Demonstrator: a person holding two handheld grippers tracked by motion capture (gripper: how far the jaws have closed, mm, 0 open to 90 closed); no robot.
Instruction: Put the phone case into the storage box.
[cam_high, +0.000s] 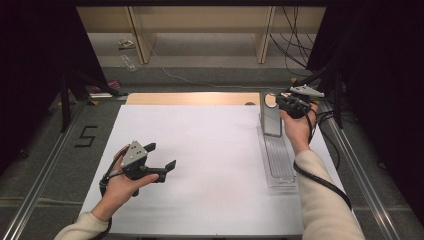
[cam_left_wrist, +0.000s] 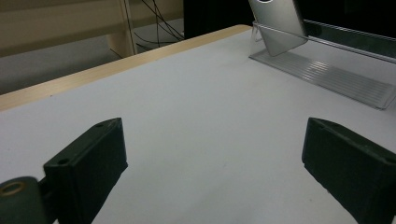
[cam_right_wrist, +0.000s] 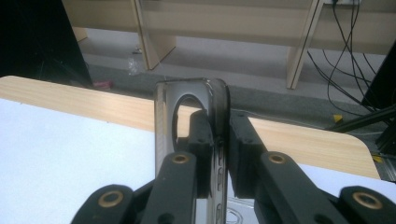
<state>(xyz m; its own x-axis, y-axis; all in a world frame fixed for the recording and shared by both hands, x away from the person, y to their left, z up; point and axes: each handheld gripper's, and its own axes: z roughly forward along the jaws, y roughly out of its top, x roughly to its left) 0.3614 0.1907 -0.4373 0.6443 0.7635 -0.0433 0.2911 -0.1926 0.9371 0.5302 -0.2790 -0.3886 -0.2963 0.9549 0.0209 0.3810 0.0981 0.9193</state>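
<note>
Right tongs: clamped on the upper edge of a metal plate, at the bench's far right.
Plate: stood upright at the far end of a clear tray.
Left tongs: jaws wide apart, held level over bare white bench, well apart from the tray.
Room: wooden shelving, cables and grey floor beyond; dark curtains at both sides.
</note>
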